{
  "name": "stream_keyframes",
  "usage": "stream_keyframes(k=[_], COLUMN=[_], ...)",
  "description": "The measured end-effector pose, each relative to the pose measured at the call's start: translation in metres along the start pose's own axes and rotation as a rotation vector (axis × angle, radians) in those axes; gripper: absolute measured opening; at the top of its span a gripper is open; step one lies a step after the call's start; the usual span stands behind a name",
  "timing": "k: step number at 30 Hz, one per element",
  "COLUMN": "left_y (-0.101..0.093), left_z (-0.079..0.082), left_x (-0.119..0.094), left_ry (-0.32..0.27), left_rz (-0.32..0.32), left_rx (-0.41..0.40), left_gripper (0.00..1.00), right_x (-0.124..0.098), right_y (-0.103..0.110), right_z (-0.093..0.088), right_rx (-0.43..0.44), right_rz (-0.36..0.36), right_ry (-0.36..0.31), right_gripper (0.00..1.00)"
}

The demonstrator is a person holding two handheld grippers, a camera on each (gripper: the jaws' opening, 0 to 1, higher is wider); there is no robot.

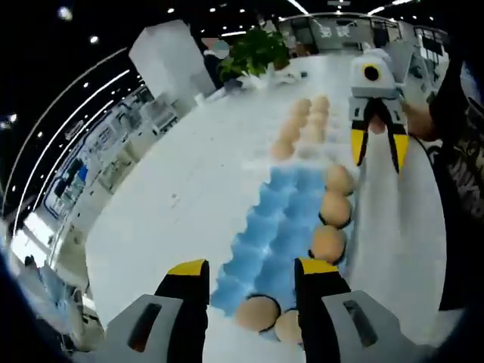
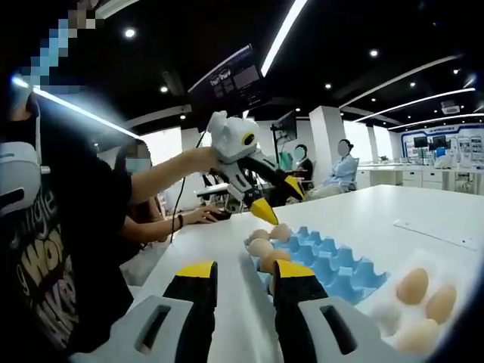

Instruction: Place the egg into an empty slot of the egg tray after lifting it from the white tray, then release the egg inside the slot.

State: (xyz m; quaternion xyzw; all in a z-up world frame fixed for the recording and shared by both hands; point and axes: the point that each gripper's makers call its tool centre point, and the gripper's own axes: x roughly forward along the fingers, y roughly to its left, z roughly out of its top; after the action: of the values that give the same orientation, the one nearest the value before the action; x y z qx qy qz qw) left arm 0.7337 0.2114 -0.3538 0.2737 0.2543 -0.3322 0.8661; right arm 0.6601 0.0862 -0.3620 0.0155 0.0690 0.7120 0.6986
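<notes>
Well beyond both open grippers, eggs (image 2: pixel 413 286) lie beside the egg tray (image 2: pixel 333 263)

Both tools had grey bodies and black jaws capped in yellow. The left hand-held gripper (image 2: pixel 276 198) carried a white housing. The right hand-held gripper (image 1: pixel 379 150) did likewise. The person wore a black printed T-shirt (image 2: pixel 64 257).

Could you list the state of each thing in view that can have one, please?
Left gripper: open, empty.
Right gripper: open, empty.
Blue egg tray: partly filled, eggs along one edge and the near end, many slots free.
White tray: holds several eggs.
</notes>
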Motion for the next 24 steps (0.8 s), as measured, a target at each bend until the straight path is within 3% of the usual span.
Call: stream_keyframes(k=[4, 10, 15, 20, 24], left_y=[-0.006, -0.019, -0.039, -0.06, -0.064], left_z=[0.025, 0.033, 0.033, 0.044, 0.043], left_x=[-0.009, -0.022, -0.019, -0.021, -0.025], left_ry=[-0.206, -0.361, -0.41, -0.471, -0.466], left_rz=[0.051, 0.097, 0.088, 0.077, 0.107], left_rx=[-0.116, -0.217, -0.273, -0.297, -0.279], left_gripper=[0.49, 0.51, 0.54, 0.56, 0.58], right_x=[-0.004, -0.01, -0.017, -0.03, -0.037], right_y=[-0.011, -0.024, -0.032, -0.042, -0.046], right_z=[0.0, 0.007, 0.008, 0.009, 0.01], right_rx=[0.011, 0.007, -0.036, -0.082, -0.107], right_rz=[-0.027, -0.062, -0.083, -0.113, -0.12], right_ry=[0.008, 0.014, 0.058, 0.107, 0.147], right_gripper=[0.3, 0.3, 0.3, 0.3, 0.3])
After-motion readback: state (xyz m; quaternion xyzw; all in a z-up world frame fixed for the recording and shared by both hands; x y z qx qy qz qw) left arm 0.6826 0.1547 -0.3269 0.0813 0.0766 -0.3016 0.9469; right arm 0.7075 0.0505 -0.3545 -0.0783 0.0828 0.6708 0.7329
